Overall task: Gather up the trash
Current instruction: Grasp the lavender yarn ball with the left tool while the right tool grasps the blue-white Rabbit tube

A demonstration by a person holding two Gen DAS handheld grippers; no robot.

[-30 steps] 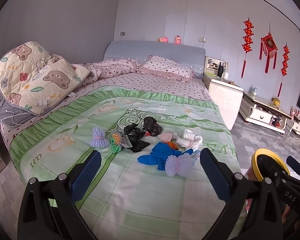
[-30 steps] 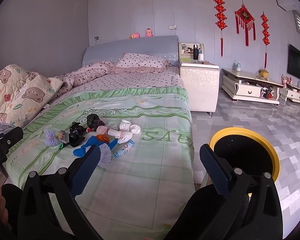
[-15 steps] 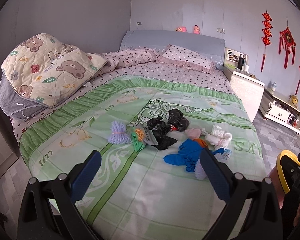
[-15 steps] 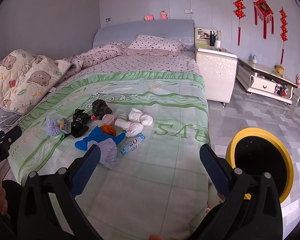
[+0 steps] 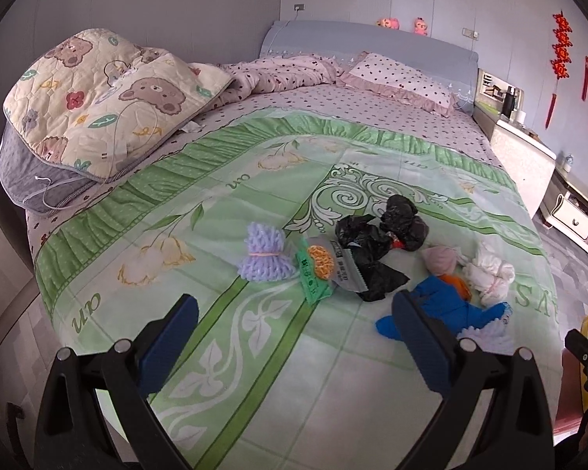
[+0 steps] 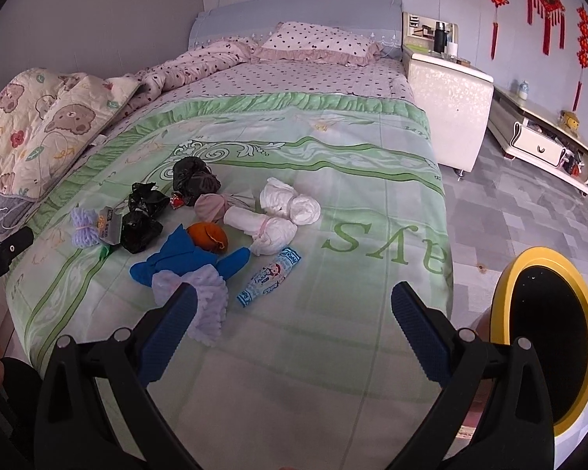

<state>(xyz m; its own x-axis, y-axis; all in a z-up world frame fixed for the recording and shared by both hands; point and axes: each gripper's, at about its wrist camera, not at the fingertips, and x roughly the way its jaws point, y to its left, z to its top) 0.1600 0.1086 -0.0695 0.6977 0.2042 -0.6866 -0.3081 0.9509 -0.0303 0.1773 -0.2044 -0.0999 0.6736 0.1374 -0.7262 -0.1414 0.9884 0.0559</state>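
Trash lies in a cluster on the green bedspread (image 5: 254, 352): a purple foam net (image 5: 264, 253), a green and silver wrapper (image 5: 325, 270), black bags (image 5: 368, 246), a blue bag (image 5: 447, 305), white bundles (image 6: 290, 203), an orange piece (image 6: 207, 237), a pale foam net (image 6: 209, 305) and a small printed wrapper (image 6: 270, 276). My left gripper (image 5: 294, 337) is open, just short of the purple net and wrapper. My right gripper (image 6: 294, 325) is open above the bedspread, near the pale net and printed wrapper. A yellow-rimmed bin (image 6: 548, 337) stands on the floor to the right.
A folded bear-print quilt (image 5: 98, 105) sits at the bed's left edge, a dotted pillow (image 6: 321, 41) at the headboard. A white nightstand (image 6: 450, 105) and a low cabinet (image 6: 541, 145) stand right of the bed on grey tiled floor (image 6: 529, 211).
Both grippers have tilted down and moved closer to the bed. The left view swung left, so the trash now sits centre-right. Both stay open and nothing has been picked up.
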